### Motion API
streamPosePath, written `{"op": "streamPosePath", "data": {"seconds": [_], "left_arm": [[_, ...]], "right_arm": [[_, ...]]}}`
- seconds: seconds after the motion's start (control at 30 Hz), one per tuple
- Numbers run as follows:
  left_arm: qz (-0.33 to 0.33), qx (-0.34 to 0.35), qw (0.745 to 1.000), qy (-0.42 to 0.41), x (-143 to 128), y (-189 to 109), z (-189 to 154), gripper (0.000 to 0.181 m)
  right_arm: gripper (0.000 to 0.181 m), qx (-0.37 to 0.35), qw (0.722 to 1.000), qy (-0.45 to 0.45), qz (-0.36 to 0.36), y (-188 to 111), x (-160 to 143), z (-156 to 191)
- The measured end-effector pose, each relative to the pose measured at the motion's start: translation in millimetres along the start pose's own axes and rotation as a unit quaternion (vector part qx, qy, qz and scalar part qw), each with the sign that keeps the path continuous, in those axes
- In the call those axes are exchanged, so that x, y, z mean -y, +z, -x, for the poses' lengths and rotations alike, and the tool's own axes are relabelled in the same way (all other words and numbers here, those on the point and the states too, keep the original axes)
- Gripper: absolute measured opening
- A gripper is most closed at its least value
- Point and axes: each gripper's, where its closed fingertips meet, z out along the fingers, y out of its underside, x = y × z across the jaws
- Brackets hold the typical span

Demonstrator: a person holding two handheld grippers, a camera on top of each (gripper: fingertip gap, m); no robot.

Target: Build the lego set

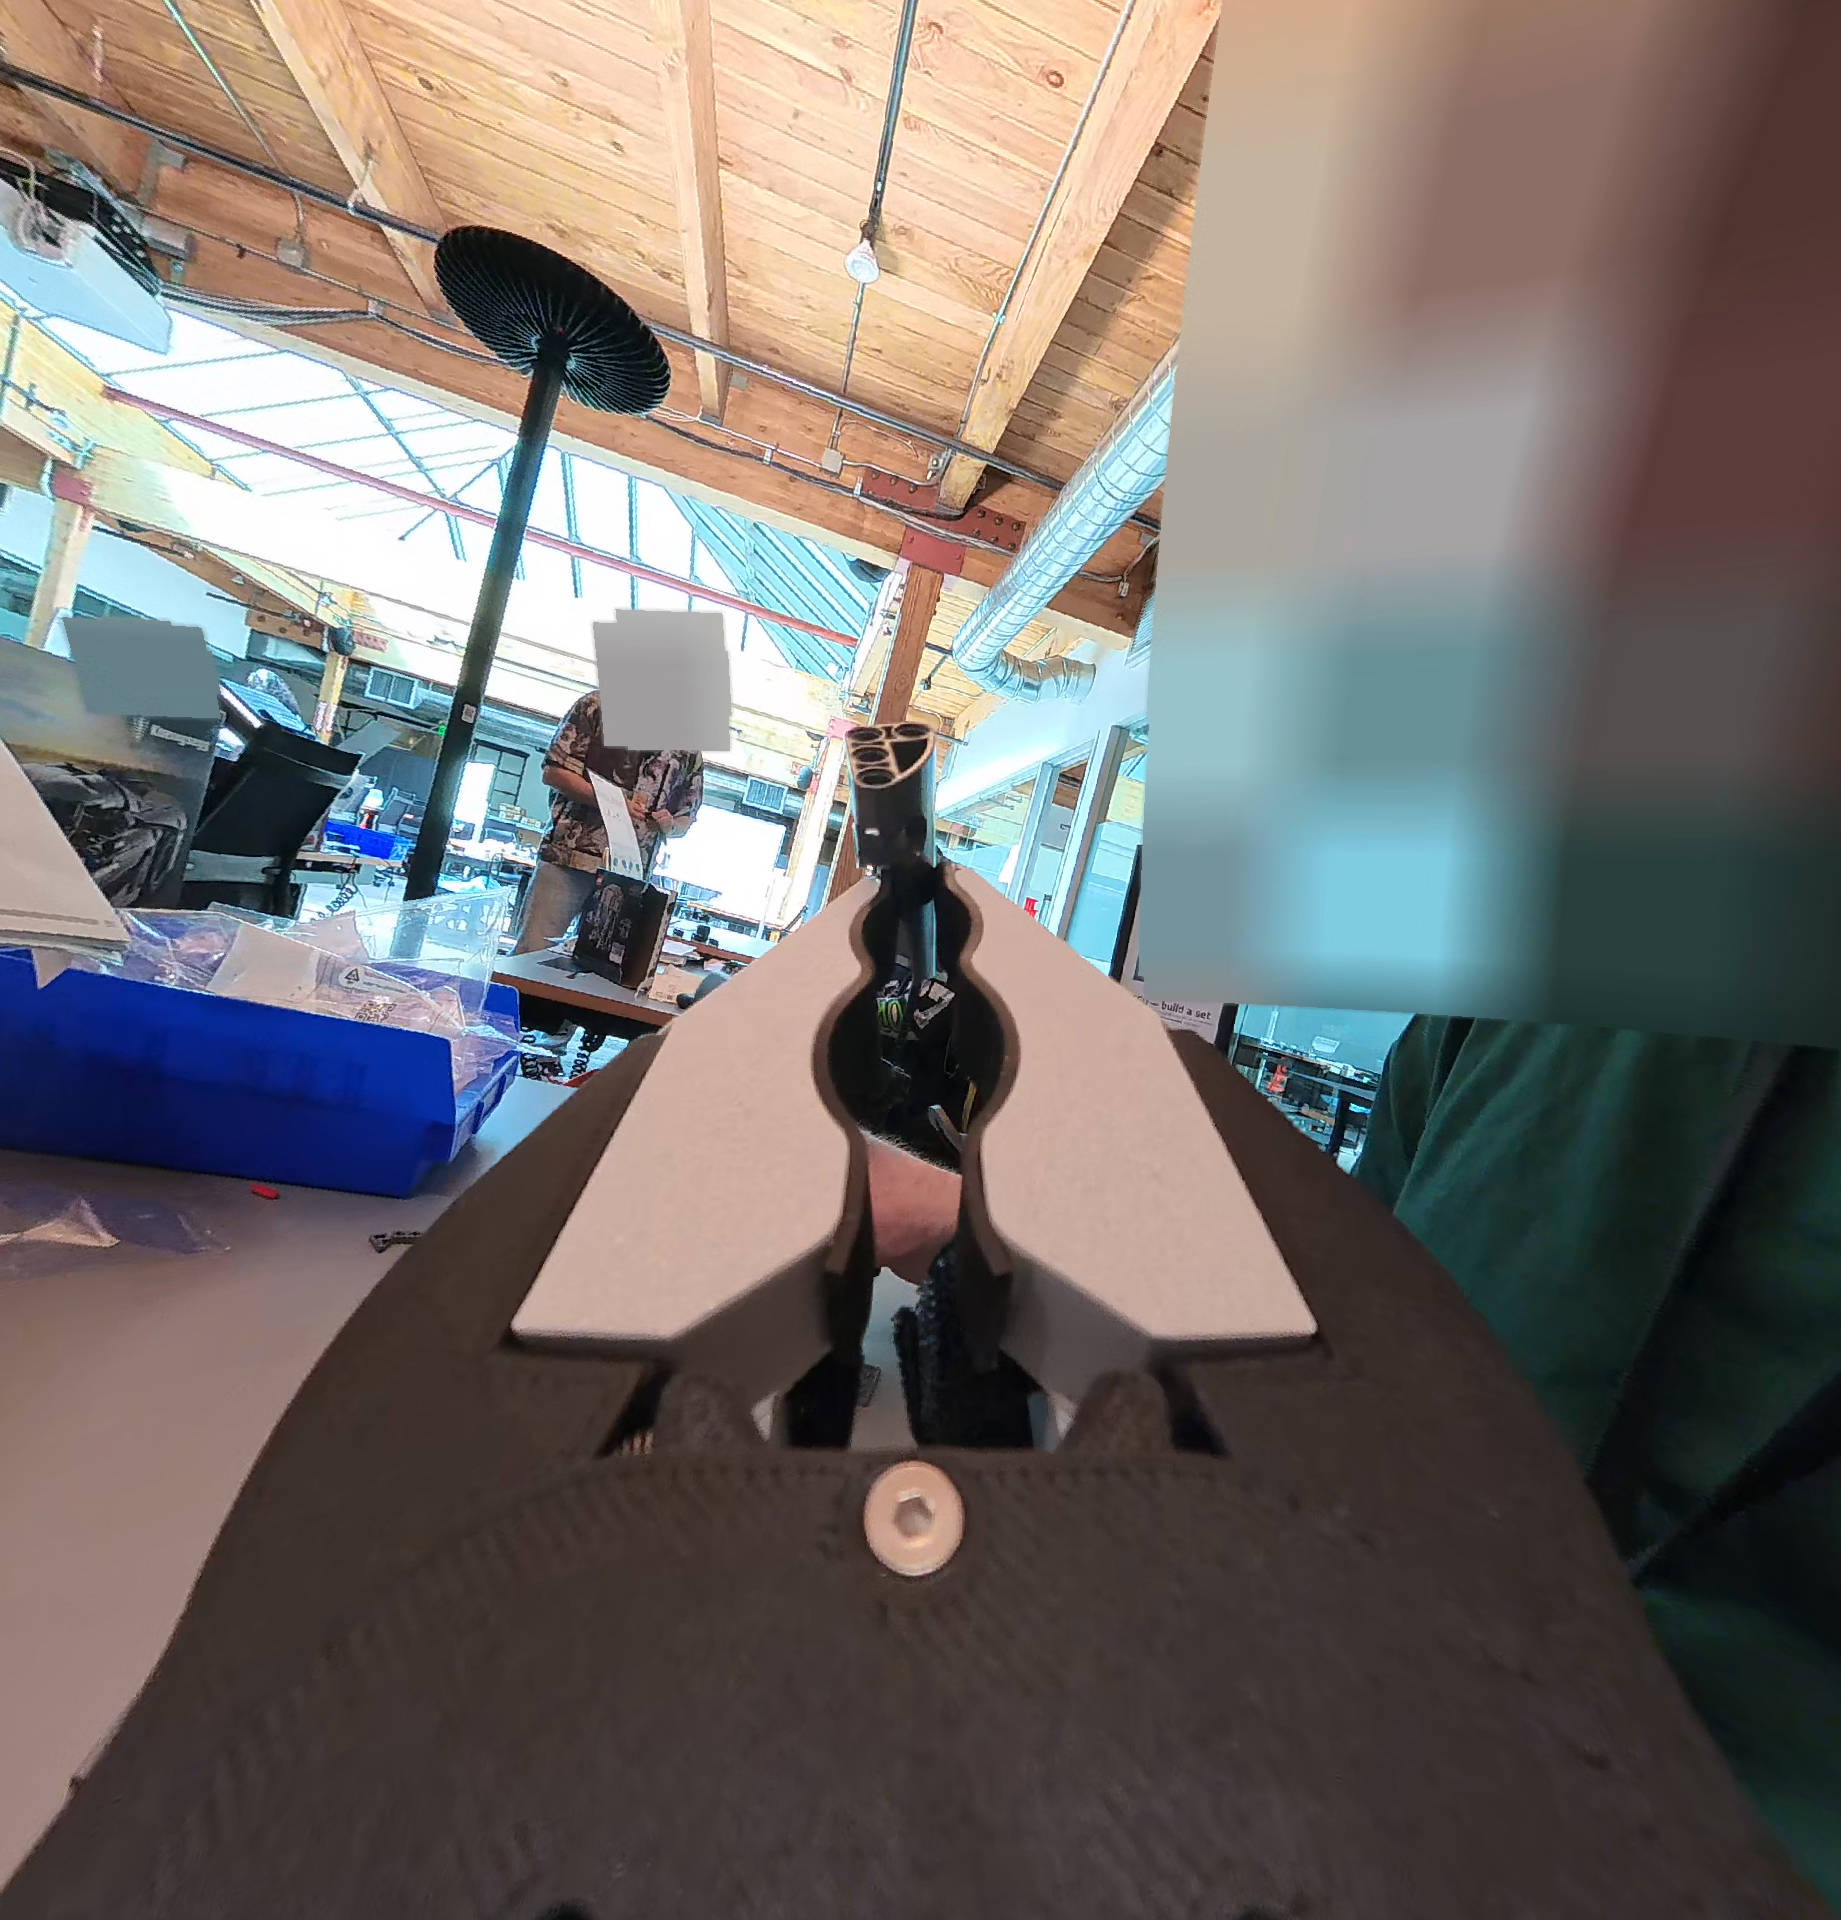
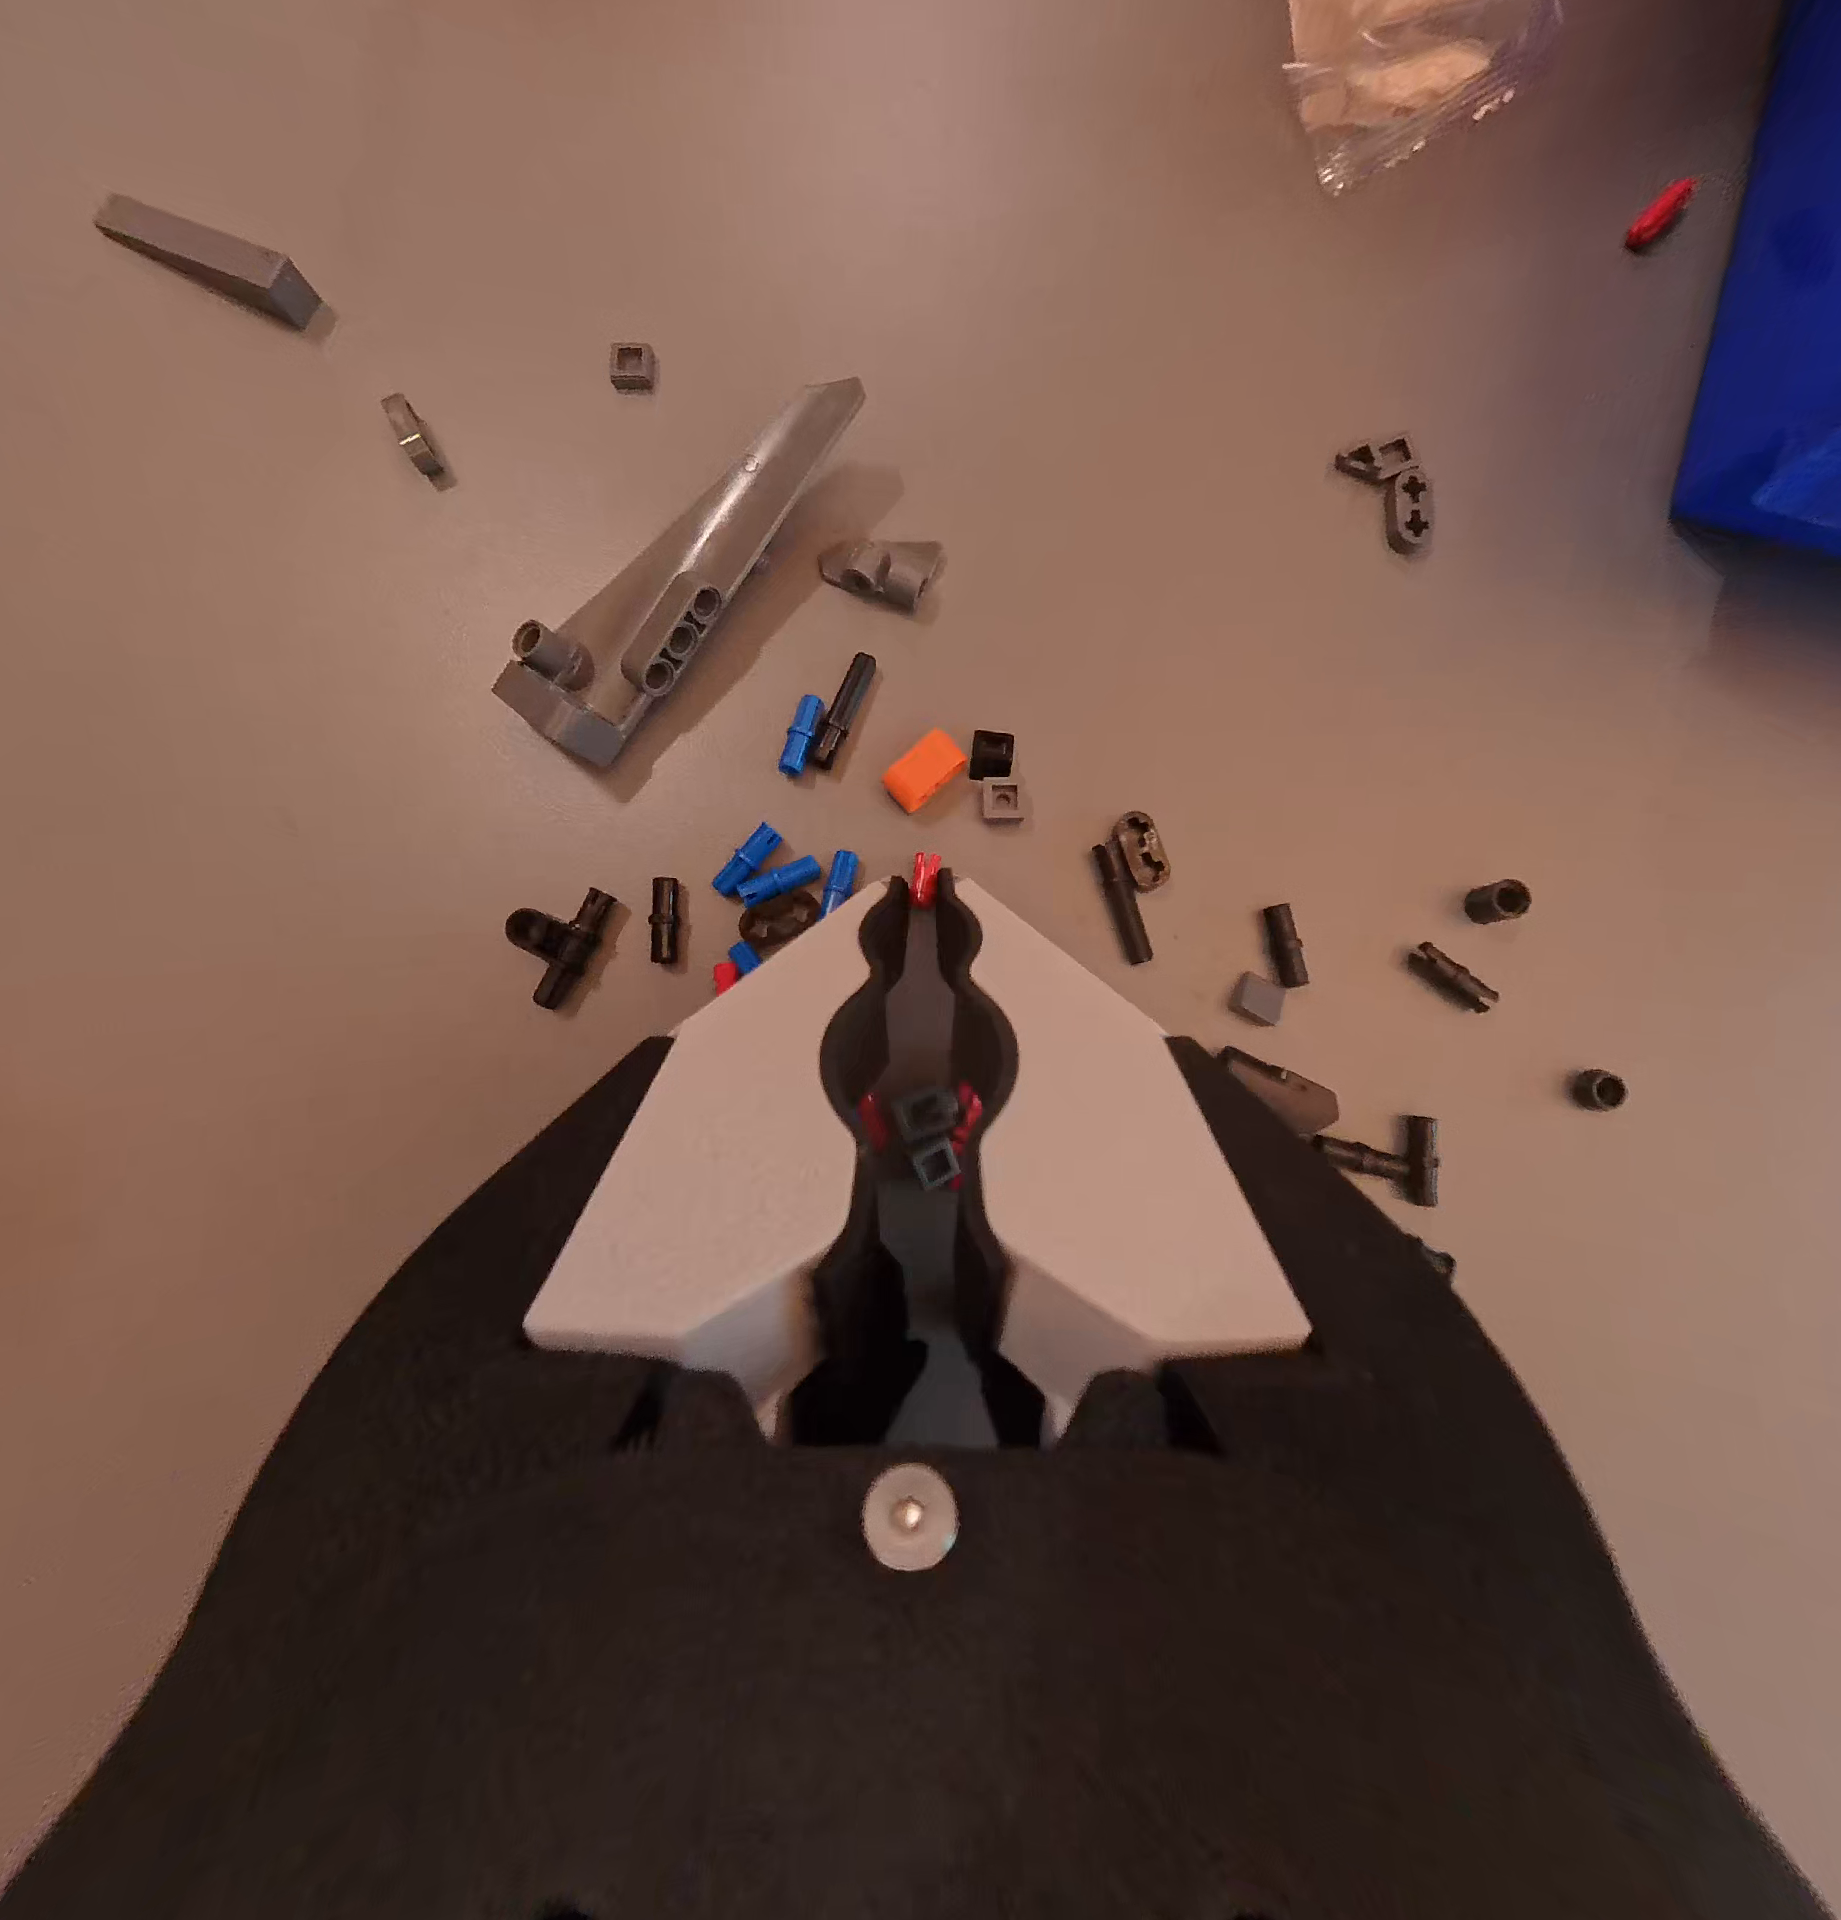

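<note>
My left gripper (image 1: 911,883) is shut on a dark grey Lego panel piece (image 1: 888,790) with round pin holes at its top end; it is raised off the table and tilted up toward the ceiling. My right gripper (image 2: 924,883) is shut on a small red pin (image 2: 926,876) and points down at the grey table (image 2: 1103,312). Below it lie loose parts: a large grey wing panel (image 2: 687,582), blue pins (image 2: 776,873), black pins (image 2: 843,707), an orange slope brick (image 2: 926,769) and small grey square pieces (image 2: 1002,802).
A blue bin (image 1: 220,1081) holding clear plastic bags stands on the table at the left; its corner shows in the right wrist view (image 2: 1799,343). A clear bag (image 2: 1404,83) and a red pin (image 2: 1659,213) lie near it. A person (image 1: 620,821) stands far back; a green sleeve (image 1: 1622,1299) is close on the right. The left gripper's tips are roughly 35 centimeters from the right gripper's.
</note>
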Motion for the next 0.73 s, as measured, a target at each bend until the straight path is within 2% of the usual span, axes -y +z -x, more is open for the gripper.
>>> {"op": "streamPosePath", "data": {"seconds": [0.13,0.23,0.4,0.5,0.6,0.73], "left_arm": [[0.007,0.004,1.0,-0.002,-3,0,3,0.004],[0.02,0.003,1.0,-0.012,-9,1,5,0.004],[0.062,0.005,0.996,-0.07,-30,4,17,0.004],[0.07,-0.002,0.995,-0.072,-33,4,17,0.004],[0.071,-0.009,0.995,-0.073,-32,3,15,0.004],[0.085,-0.007,0.994,-0.068,-37,5,15,0.004]], "right_arm": [[0.003,0.014,0.999,-0.038,-0.028,-11,11,8],[0.003,0.047,0.992,-0.093,-0.068,-35,35,35],[0.003,0.105,0.942,-0.275,-0.163,-87,94,126],[0.003,0.127,0.908,-0.339,-0.21,-108,121,170],[0.003,0.131,0.882,-0.386,-0.237,-119,137,197],[0.003,0.129,0.863,-0.423,-0.246,-124,147,214]]}}
